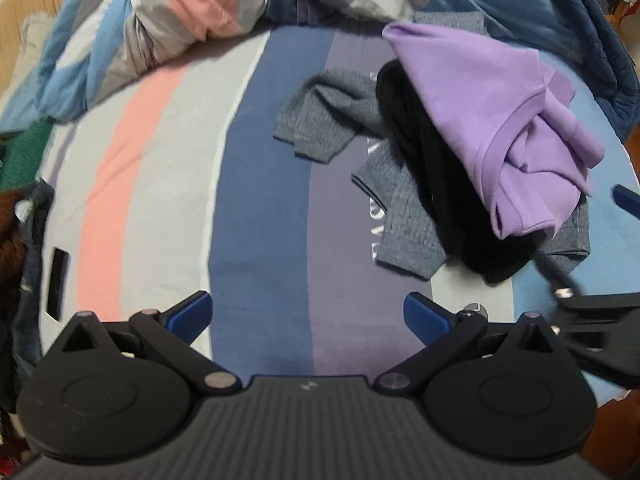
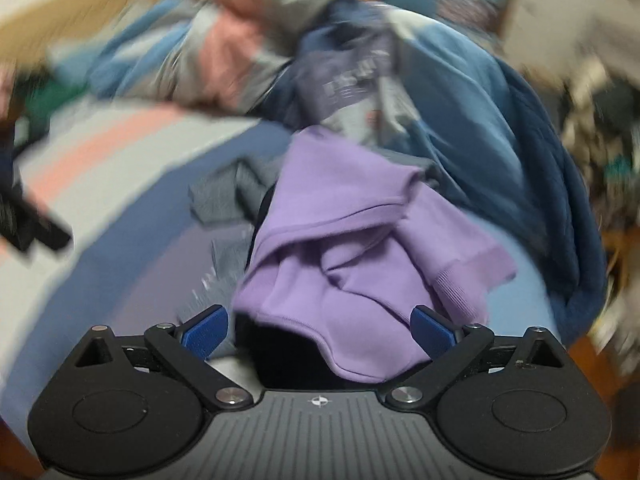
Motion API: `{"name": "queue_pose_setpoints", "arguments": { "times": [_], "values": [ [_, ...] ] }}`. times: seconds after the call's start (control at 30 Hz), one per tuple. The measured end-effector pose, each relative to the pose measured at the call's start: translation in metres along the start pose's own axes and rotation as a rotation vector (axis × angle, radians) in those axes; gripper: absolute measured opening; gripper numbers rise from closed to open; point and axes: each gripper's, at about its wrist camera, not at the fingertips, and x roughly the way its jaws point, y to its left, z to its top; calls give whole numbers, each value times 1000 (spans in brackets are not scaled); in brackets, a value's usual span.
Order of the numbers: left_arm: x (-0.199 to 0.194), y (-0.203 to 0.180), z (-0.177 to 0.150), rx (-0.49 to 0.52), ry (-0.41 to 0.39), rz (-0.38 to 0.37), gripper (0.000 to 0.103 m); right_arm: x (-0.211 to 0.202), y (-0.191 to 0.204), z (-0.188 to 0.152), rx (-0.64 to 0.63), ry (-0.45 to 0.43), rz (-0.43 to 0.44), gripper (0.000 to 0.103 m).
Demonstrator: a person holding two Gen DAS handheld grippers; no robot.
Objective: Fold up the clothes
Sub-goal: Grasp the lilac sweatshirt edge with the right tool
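Observation:
A crumpled purple sweatshirt [image 1: 496, 120] [image 2: 352, 248] lies on top of a black garment [image 1: 436, 184] [image 2: 288, 352] and a grey knit sweater [image 1: 324, 116] [image 2: 224, 196], all piled on the striped bed sheet [image 1: 260, 184]. My left gripper [image 1: 307, 316] is open above bare sheet, left of and nearer than the pile, with nothing between its blue pads. My right gripper [image 2: 320, 330] is open, its pads on either side of the purple sweatshirt's near hem, not closed on it. The right gripper also shows at the right edge of the left wrist view [image 1: 600, 308].
A bunched striped duvet [image 1: 188, 12] [image 2: 248, 48] fills the back of the bed. A dark blue quilted blanket [image 1: 580, 36] [image 2: 532, 184] lies along the right. Green and dark clothes [image 1: 24, 152] hang at the left edge. The right wrist view is motion-blurred.

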Motion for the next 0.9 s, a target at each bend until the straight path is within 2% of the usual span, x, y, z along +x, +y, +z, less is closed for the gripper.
{"name": "queue_pose_setpoints", "arguments": {
  "times": [0.07, 0.1, 0.17, 0.23, 0.3, 0.43, 0.5, 0.57, 0.67, 0.77, 0.83, 0.9],
  "values": [
    [6, 0, -2, -6, 13, -13, 103, 16, 13, -7, -89, 2, -16, 93],
    [8, 0, -3, -9, 19, -20, 103, 24, 19, -10, -133, 3, -24, 88],
    [14, 0, -5, -15, 32, -33, 103, 40, 31, -17, -222, 5, -39, 65],
    [19, 0, -8, -22, 45, -46, 103, 56, 44, -24, -311, 7, -55, 24],
    [20, 0, -8, -24, 40, -57, 103, 62, 39, -22, -306, 13, -51, 5],
    [18, -1, 3, -4, -27, -34, 103, 46, 2, -12, -97, -8, 88, 4],
    [18, -5, 16, 30, -66, -37, 103, 34, -4, -12, -54, -33, 90, 4],
    [17, -12, 32, 71, -98, -62, 103, 19, -7, -9, -56, -71, 54, 4],
    [7, -25, 62, 131, -130, -174, 103, -5, 3, -9, -161, -137, -15, 4],
    [3, -50, 91, 215, -142, -207, 103, -8, 6, -10, -166, -138, -18, 4],
    [-4, -77, 112, 278, -183, -202, 103, -11, 8, -11, -169, -139, -19, 4],
    [3, -111, 125, 364, -197, -149, 103, -13, 10, -11, -172, -140, -21, 4]
  ]
}}
